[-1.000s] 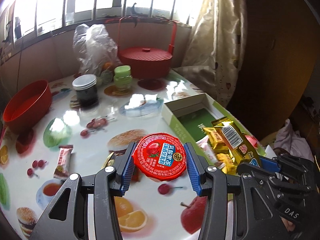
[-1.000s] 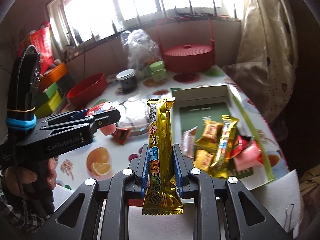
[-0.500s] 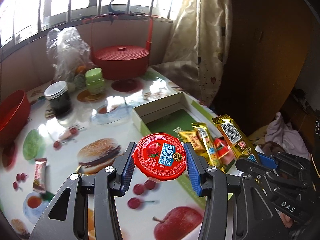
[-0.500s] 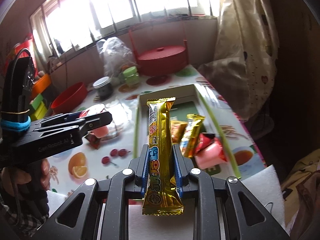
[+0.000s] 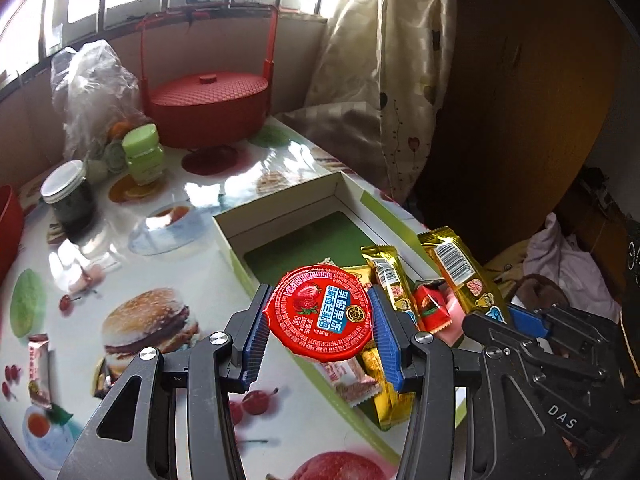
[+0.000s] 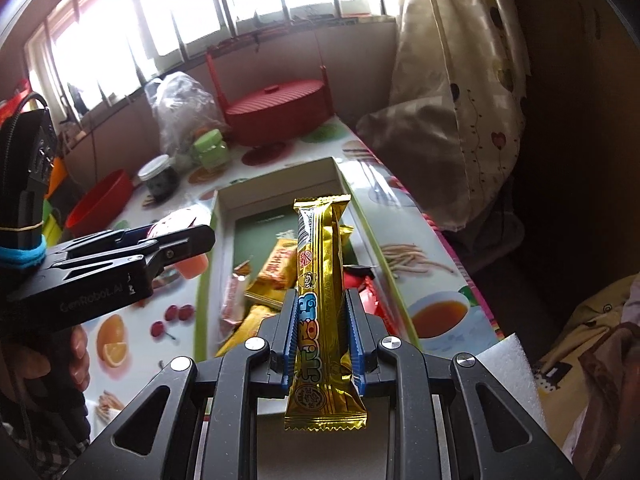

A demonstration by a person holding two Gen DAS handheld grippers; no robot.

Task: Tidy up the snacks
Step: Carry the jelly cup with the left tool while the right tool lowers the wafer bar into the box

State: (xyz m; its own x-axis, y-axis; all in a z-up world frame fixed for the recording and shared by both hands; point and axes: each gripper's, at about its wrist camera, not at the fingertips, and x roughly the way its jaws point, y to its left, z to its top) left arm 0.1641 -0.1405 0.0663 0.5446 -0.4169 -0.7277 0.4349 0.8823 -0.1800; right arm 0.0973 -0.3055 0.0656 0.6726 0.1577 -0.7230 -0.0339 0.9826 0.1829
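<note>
Jelly cup (image 5: pixel 322 312) in left gripper (image 5: pixel 320 334)

Left gripper (image 5: pixel 318 330) fingers (image 5: pixel 256 340) clamp jelly cup (image 5: pixel 320 312) above box (image 5: pixel 280 210)

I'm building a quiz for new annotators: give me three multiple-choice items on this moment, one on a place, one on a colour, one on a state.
1. Where do the stored snacks lie?
A. red bowl
B. open green-floored box
C. lidded red basket

2. What colour is the jelly cup's lid?
A. red
B. green
C. white

3. What is the right gripper doing?
A. open, empty
B. shut on a gold snack bar
C. shut on a jar

Answers:
1 B, wrappers fill the near end of the box.
2 A, the jelly cup in the left gripper has a red lid.
3 B, the right gripper fingers pinch the gold snack bar.
</note>
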